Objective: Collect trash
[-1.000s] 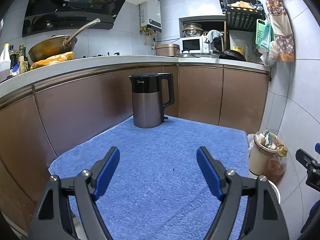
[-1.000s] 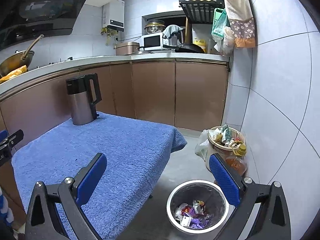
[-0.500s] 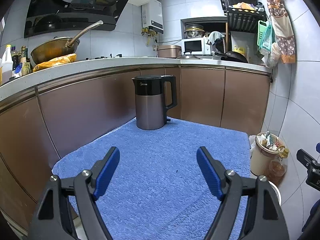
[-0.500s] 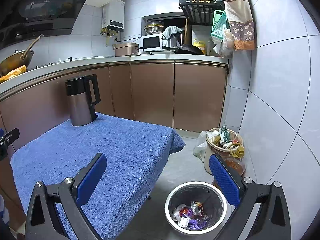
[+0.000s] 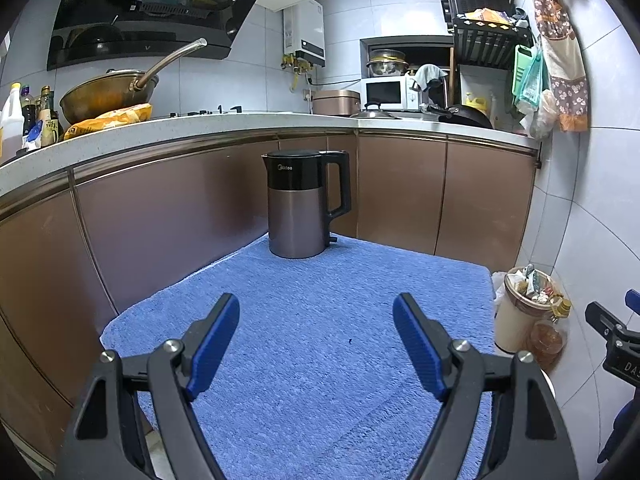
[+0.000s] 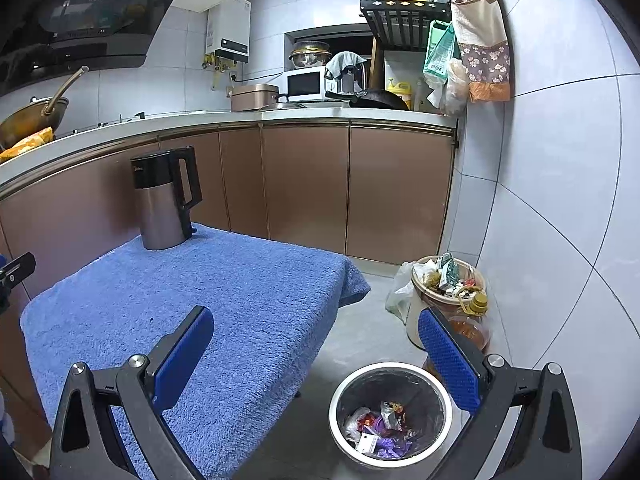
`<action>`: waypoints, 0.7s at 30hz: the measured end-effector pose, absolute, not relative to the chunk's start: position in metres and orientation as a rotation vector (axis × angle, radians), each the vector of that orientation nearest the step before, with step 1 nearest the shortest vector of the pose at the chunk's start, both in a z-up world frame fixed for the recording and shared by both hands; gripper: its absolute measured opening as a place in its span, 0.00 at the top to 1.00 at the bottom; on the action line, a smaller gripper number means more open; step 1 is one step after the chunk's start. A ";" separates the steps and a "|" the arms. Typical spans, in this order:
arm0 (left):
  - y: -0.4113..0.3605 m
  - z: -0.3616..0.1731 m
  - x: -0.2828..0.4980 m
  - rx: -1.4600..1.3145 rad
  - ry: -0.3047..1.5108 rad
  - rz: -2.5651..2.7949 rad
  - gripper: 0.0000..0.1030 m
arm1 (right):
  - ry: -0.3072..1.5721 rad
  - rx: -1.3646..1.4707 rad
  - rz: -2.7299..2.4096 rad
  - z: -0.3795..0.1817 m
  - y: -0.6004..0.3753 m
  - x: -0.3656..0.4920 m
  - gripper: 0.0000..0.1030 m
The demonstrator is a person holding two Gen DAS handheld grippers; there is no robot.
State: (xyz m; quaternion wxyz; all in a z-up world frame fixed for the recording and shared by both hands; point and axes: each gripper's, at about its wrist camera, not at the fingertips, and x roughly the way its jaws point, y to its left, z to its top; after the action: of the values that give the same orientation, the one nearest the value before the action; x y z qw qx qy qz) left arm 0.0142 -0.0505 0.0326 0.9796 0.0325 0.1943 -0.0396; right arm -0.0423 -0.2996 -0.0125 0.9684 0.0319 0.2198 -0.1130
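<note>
A round metal trash bin (image 6: pixel 390 376) stands on the floor to the right of the table, with several wrappers (image 6: pixel 380 426) in its bottom. My right gripper (image 6: pixel 316 332) is open and empty, held above the table's right edge and the bin. My left gripper (image 5: pixel 316 320) is open and empty, held above the blue towel (image 5: pixel 320 344) that covers the table. I see no loose trash on the towel. The right gripper's edge shows at the far right of the left wrist view (image 5: pixel 616 336).
A steel and black kettle (image 5: pixel 304 204) stands at the towel's far edge, also in the right wrist view (image 6: pixel 164 200). A full cream bucket of rubbish (image 6: pixel 444 292) and an oil bottle (image 6: pixel 472 320) stand by the white tiled wall. Brown cabinets (image 6: pixel 304 184) ring the table.
Both grippers have risen slightly and pulled back a little; the kettle and the bin sit lower in view. Both stayed open and empty.
</note>
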 end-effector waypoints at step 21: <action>-0.053 0.030 0.010 0.068 0.406 -0.085 0.24 | 0.452 0.066 -0.232 -0.017 -0.302 -0.043 0.00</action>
State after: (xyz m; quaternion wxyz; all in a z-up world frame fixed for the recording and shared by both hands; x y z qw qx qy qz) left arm 0.0102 -0.0528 0.0298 0.9780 0.0339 0.2014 -0.0421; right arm -0.0434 -0.3024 -0.0174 0.9674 0.0325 0.2235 -0.1146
